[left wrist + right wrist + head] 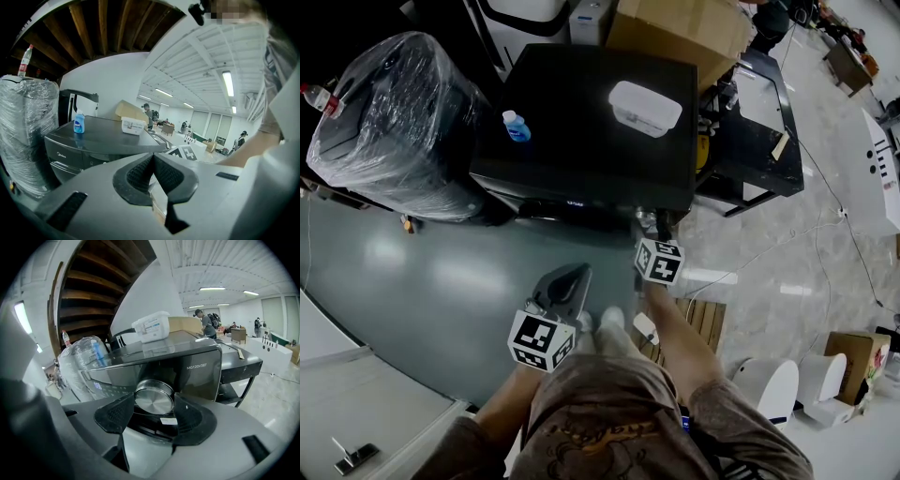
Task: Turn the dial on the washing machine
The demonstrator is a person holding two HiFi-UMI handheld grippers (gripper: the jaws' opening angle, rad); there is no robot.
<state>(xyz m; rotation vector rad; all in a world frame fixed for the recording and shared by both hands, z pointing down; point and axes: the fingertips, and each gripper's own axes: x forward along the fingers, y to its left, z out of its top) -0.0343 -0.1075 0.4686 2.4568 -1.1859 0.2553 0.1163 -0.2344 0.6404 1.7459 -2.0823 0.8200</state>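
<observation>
The washing machine (199, 373) reads "MG120V36T" and "Midea".

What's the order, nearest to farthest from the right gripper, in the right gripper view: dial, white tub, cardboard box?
1. dial: between the right gripper jaws, on the washer front.
2. white tub: on the washer top, up and left.
3. cardboard box: behind the tub, to its right.

The front of the washing machine (581, 112) is reachable across the open grey floor (441, 272). A plastic-wrapped bulk (394, 122) stands just beside the machine's left flank, and a black stand (759, 150) blocks the right. On the lid, a blue bottle (516, 127) and a white box (645, 108) sit well apart, with bare surface between them.
</observation>
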